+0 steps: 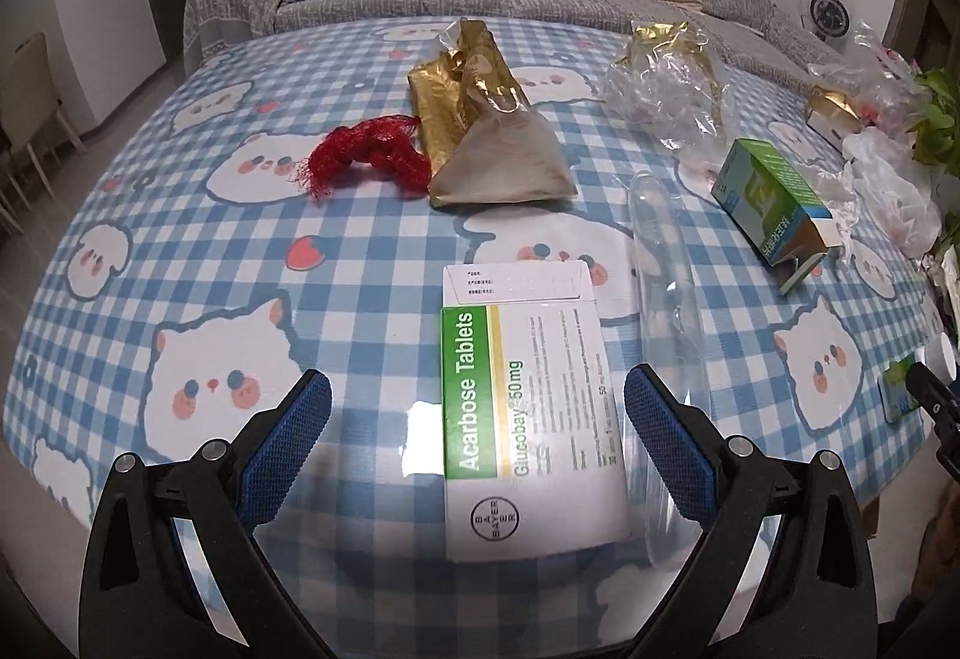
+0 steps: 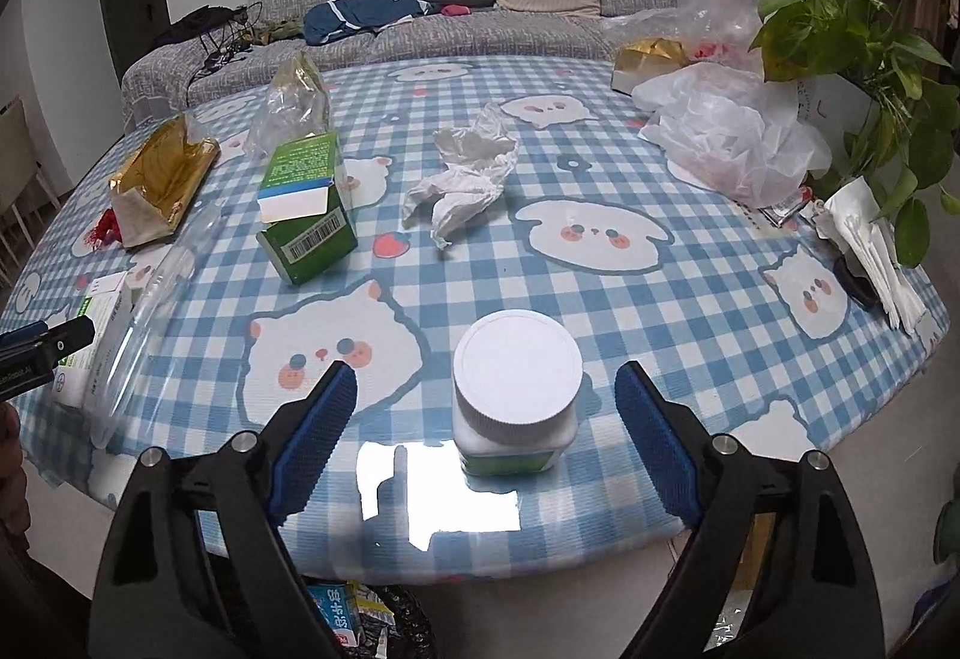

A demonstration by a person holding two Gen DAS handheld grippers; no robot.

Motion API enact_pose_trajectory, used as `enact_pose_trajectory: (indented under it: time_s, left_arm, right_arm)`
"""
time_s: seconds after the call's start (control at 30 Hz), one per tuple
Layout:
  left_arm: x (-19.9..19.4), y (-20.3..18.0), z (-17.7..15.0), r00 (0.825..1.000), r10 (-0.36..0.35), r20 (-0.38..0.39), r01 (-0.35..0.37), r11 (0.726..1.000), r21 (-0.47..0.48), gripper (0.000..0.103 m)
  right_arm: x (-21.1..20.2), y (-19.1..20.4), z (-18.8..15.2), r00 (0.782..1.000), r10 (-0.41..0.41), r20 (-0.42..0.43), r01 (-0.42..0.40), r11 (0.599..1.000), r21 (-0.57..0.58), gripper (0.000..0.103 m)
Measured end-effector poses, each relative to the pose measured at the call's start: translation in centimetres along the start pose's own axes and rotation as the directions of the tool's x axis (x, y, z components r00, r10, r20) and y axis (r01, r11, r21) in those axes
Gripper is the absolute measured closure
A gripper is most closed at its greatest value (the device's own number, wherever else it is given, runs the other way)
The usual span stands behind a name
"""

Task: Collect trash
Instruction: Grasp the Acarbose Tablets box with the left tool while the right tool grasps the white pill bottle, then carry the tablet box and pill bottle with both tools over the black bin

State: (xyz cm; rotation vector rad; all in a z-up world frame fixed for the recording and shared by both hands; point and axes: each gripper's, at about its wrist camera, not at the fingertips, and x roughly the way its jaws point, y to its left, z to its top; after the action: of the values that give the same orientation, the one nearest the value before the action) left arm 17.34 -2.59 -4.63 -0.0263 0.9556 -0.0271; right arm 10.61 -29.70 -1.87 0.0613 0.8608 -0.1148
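Observation:
My left gripper (image 1: 477,401) is open, its blue pads on either side of a flat white and green Acarbose Tablets box (image 1: 528,425) that lies on the checked tablecloth. A clear plastic bottle (image 1: 666,323) lies beside the box on its right. My right gripper (image 2: 483,395) is open around a white-lidded jar (image 2: 516,395) with a green label, standing near the table's front edge. Neither gripper touches its object. Farther off lie a red net (image 1: 366,155), a gold and grey bag (image 1: 486,125), a green carton (image 2: 306,209) and crumpled white plastic (image 2: 468,173).
A clear wrapper with gold foil (image 1: 666,89) lies at the back. White plastic bags (image 2: 732,131), a gold box (image 2: 648,59), a potted plant (image 2: 864,41) and folded napkins (image 2: 870,245) crowd the right side. A bin with trash (image 2: 360,617) sits under the front edge. A sofa (image 2: 456,29) stands behind.

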Motion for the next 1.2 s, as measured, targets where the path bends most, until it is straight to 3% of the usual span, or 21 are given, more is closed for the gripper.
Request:
enact_pose_trajectory:
  time_s: [0.3, 0.4, 0.43, 0.63, 1.2]
  left_arm:
    - [1.6, -0.5, 0.4, 0.999, -0.001, -0.035, 0.001, 1.0, -0.001, 0.021]
    - [1.7, -0.6, 0.2, 0.999, -0.009, -0.049, 0.009, 1.0, -0.001, 0.032]
    - [1.7, -0.7, 0.1, 0.999, -0.011, -0.05, 0.011, 1.0, 0.0, 0.035]
    - [1.5, -0.7, -0.2, 0.999, -0.01, -0.034, 0.01, 1.0, -0.001, 0.043]
    - [0.4, -0.3, -0.5, 1.0, -0.025, -0.011, 0.025, 1.0, 0.004, 0.044]
  right_arm:
    - [1.1, 0.0, -0.1, 0.999, 0.012, -0.034, -0.012, 1.0, 0.006, 0.041]
    - [1.3, 0.0, -0.1, 0.999, 0.005, -0.046, -0.005, 1.0, 0.004, 0.053]
    - [1.3, 0.1, -0.2, 0.999, 0.005, -0.051, -0.005, 1.0, -0.005, 0.063]
    - [1.2, 0.1, -0.4, 0.999, 0.007, -0.05, -0.007, 1.0, -0.007, 0.063]
    - [0.7, 0.5, -0.3, 1.0, 0.013, -0.026, -0.013, 1.0, -0.006, 0.063]
